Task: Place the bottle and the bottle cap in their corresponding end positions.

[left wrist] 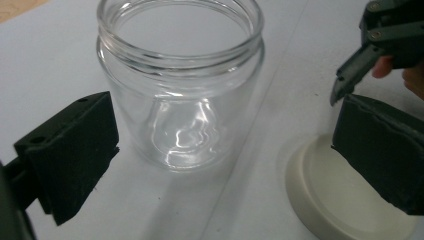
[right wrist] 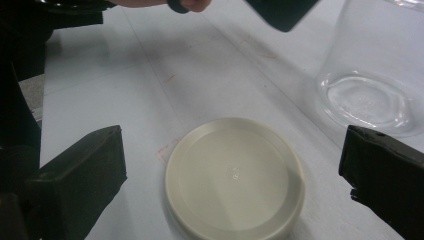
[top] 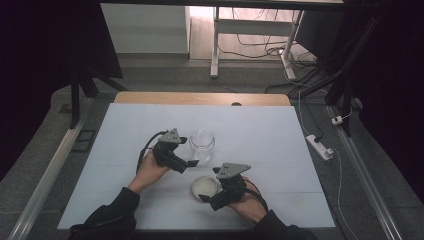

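An empty clear glass jar (top: 202, 144) (left wrist: 180, 85) (right wrist: 375, 65) stands upright, without a lid, on the white table cover (top: 125, 150). Its cream lid (top: 205, 186) (left wrist: 345, 200) (right wrist: 235, 180) lies flat in front of it, inner side up. My left gripper (top: 188, 152) (left wrist: 225, 155) is open just left of the jar and near it; the jar stands ahead between the jaws, untouched. My right gripper (top: 210, 185) (right wrist: 232, 180) is open with its jaws standing wide to either side of the lid, apart from it. Both are hand-held.
The white cover lies on a wooden table (top: 200, 98) whose far edge shows. A power strip (top: 320, 146) and cables lie on the floor to the right. A white desk frame (top: 216, 45) stands beyond the table.
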`<action>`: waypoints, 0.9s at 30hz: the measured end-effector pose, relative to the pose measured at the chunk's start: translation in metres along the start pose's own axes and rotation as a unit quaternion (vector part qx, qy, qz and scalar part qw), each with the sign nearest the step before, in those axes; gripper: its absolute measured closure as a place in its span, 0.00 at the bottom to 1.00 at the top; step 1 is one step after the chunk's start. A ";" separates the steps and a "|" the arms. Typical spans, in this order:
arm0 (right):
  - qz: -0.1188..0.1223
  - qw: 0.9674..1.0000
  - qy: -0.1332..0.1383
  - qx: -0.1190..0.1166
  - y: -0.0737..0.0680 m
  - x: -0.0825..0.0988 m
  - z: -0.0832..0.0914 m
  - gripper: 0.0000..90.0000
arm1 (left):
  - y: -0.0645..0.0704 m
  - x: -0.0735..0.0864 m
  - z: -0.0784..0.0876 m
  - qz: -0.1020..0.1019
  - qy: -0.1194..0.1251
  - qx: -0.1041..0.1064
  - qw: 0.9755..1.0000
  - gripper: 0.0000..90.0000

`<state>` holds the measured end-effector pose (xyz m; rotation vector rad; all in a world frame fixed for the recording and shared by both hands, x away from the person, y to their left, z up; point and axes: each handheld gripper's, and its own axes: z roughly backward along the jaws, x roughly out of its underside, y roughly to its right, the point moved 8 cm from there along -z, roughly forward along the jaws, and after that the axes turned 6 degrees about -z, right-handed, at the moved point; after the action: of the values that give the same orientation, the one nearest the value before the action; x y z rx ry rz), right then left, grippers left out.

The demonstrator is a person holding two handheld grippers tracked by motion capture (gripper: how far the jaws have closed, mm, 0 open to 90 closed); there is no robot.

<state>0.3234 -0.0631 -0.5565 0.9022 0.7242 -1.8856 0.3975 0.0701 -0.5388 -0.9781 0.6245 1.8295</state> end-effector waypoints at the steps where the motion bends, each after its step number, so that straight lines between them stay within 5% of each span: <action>1: 0.000 1.000 0.000 0.002 0.000 0.000 0.001 0.00 | 0.001 0.000 0.002 -0.001 -0.001 -0.001 1.000 0.00; 27: -0.016 0.999 0.006 0.029 0.006 -0.004 0.036 0.00 | 0.042 0.014 0.062 0.023 0.035 -0.008 0.999 0.00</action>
<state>0.3198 -0.0919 -0.5339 0.9439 0.6990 -1.9392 0.3340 0.1058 -0.5156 -1.0503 0.6802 1.8500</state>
